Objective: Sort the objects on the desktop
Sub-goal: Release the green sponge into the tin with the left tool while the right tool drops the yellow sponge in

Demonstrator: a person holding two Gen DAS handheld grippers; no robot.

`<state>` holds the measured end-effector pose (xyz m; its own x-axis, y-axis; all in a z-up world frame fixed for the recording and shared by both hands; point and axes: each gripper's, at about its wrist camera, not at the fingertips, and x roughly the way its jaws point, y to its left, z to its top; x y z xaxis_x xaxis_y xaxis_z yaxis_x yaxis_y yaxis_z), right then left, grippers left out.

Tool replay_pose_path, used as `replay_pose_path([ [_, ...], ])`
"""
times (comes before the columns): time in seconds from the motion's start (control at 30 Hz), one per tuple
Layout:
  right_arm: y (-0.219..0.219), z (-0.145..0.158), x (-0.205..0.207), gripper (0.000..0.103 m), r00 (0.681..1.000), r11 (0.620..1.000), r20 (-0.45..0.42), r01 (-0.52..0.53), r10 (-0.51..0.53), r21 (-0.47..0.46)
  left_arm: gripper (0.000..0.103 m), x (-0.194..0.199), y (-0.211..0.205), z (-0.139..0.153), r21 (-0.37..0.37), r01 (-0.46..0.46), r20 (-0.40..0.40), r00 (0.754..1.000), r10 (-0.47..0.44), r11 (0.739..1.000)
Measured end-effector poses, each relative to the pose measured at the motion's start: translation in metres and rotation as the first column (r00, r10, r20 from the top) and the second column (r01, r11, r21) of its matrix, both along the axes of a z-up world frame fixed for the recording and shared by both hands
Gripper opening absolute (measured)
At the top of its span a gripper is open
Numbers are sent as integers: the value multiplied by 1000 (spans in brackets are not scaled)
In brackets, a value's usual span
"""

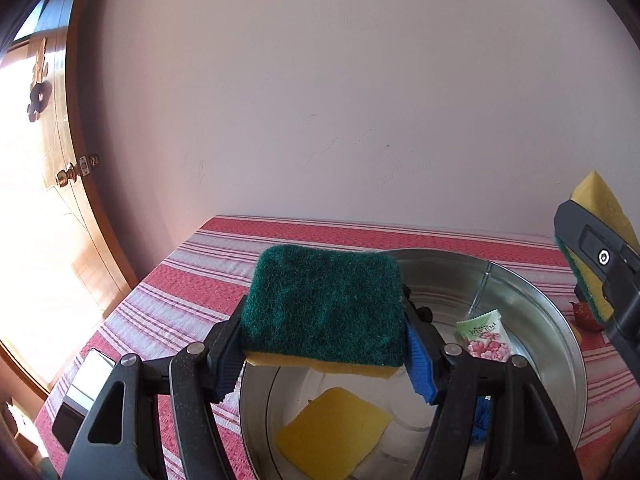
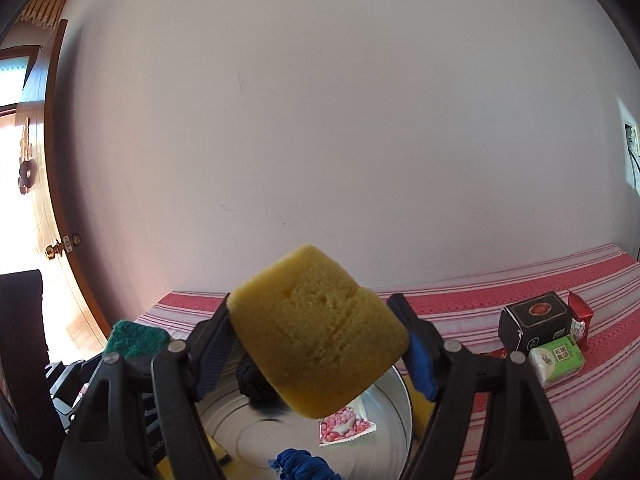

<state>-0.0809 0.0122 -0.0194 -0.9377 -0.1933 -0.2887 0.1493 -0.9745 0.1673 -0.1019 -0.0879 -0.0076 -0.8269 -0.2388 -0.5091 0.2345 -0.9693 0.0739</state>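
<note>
Now | each hand-held gripper clamps sponge | above basin

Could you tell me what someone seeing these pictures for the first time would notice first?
Most striking are two sponges held up over a metal basin on the red striped tablecloth: the left tool clamps one green side up, the right tool clamps one yellow side forward. In the basin lie a third sponge and a pink sachet.
</note>
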Motion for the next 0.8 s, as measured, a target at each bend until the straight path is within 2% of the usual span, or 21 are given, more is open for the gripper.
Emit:
replay_pose_path([
  [0.27, 4, -12, -11, 75, 999, 1000, 41, -1, 0, 30, 69, -7, 1, -19, -13, -18, 45, 999, 18, 1000],
  [0.43, 2, -21, -17, 76, 999, 999, 51, -7, 4, 49, 71, -4, 5, -17, -43, -42, 29, 999, 43, 998],
  [0.47, -1, -22, -19, 78, 999, 999, 53, -5, 3, 47, 72, -3, 5, -17, -44, -49, 26, 998, 50, 998],
  [0.5, -1, -23, -19, 85, 999, 999, 54, -5, 3, 41, 74, -3, 6, -16, -43, -50, 24, 998, 51, 998],
  [0.57, 4, -23, -16, 94, 999, 1000, 49, -7, 6, 11, 88, -1, 8, -14, -41, -42, 7, 999, 42, 998],
  [0.63, 10, -21, -8, 99, 1000, 1000, 17, 12, -12, -14, 97, 5, 9, -14, -54, -46, -37, 998, 44, 997],
  [0.7, 14, -19, -1, 103, 999, 999, -12, 31, -31, -27, 100, 9, 10, -14, -71, -54, -68, 996, 49, 996],
  [0.8, 17, -16, 5, 103, 998, 998, -35, 43, -45, -52, 101, 10, 7, -14, -69, -45, -79, 996, 39, 997],
])
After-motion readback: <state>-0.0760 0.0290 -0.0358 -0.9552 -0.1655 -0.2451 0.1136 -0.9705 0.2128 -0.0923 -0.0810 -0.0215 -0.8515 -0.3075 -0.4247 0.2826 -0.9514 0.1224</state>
